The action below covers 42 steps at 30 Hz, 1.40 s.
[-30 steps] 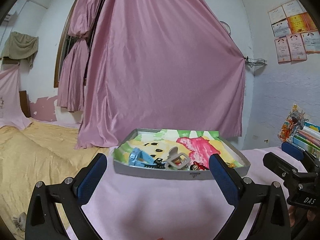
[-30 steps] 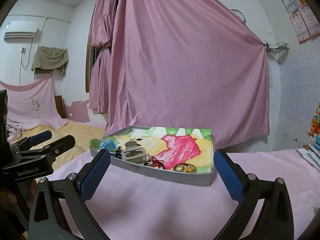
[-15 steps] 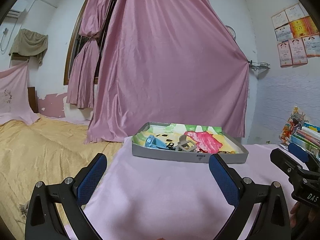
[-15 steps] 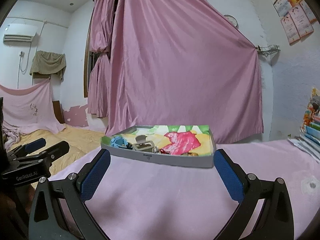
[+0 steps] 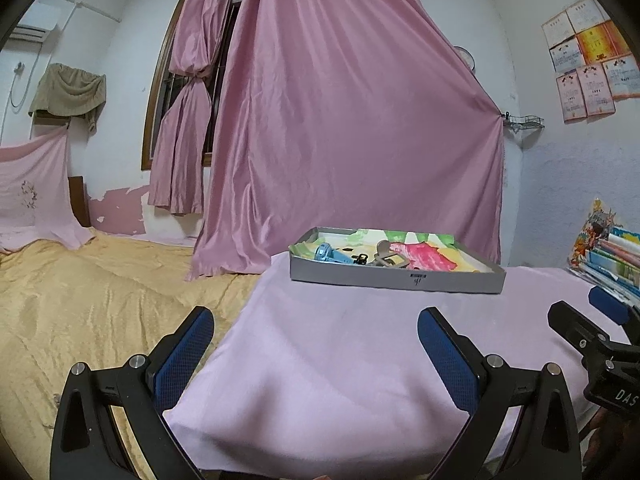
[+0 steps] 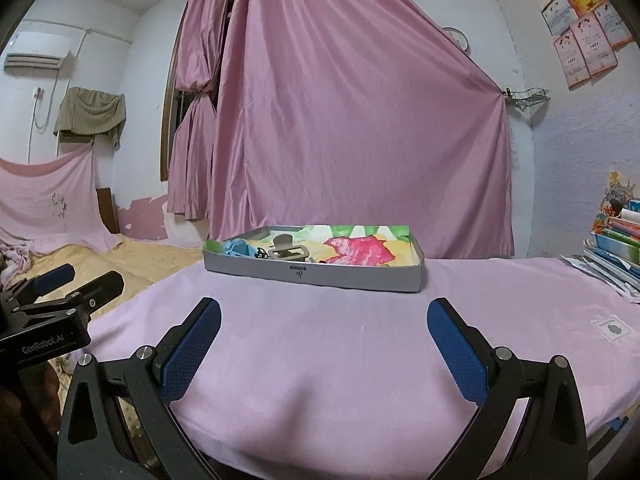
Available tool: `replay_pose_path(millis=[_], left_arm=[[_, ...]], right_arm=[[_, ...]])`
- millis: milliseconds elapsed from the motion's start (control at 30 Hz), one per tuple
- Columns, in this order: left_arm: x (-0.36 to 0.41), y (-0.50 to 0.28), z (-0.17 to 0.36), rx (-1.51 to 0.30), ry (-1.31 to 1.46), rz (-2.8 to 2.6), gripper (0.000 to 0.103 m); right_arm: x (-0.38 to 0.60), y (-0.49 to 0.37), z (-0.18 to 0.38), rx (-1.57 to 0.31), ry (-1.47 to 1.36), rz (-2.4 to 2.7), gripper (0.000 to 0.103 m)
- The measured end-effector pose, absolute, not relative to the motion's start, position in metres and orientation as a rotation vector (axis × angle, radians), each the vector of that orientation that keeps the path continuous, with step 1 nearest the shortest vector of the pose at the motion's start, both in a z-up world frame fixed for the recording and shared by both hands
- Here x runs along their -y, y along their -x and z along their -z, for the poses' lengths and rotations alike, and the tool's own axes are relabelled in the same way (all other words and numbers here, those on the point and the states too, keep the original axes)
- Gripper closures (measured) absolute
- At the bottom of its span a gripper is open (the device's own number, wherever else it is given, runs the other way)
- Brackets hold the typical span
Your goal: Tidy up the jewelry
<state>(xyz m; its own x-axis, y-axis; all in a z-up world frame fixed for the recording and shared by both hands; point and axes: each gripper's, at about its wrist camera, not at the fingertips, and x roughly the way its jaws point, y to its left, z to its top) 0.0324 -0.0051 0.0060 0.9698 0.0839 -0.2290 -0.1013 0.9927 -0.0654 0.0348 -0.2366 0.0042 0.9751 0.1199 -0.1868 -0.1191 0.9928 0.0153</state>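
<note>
The tray (image 5: 396, 279) sits toward the far side of the pink cloth (image 5: 340, 352), at about 12 o'clock from both grippers and well apart from them. Inside it, bunched toward its left end, lie a blue clip (image 5: 331, 255), a grey claw clip (image 6: 287, 249) and some small dark pieces too tiny to tell apart. No loose jewelry shows on the cloth around the tray. Judging by that, the gathering looks done or close to it, though whether the pieces inside need sorting cannot be told from here.

The left gripper (image 5: 316, 344) hangs low over the near edge of the cloth, fingers spread wide and holding nothing, pointed at the tray. The right gripper (image 6: 324, 332) is level with it at its 3 o'clock side, fingers likewise spread wide and empty, also aimed at the tray. A stack of books (image 6: 616, 240) lies at 2 o'clock, a yellow bedspread (image 5: 100, 288) at 9 o'clock.
</note>
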Motion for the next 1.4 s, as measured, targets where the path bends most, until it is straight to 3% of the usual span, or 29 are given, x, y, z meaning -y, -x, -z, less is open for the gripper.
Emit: replay_pose_path(millis=[1400], left_arm=[[0.001, -0.033, 0.007, -0.259, 0.085, -0.078, 0.001]], right_arm=[[0.232, -0.044, 0.002, -0.247, -0.005, -0.115, 0.002]])
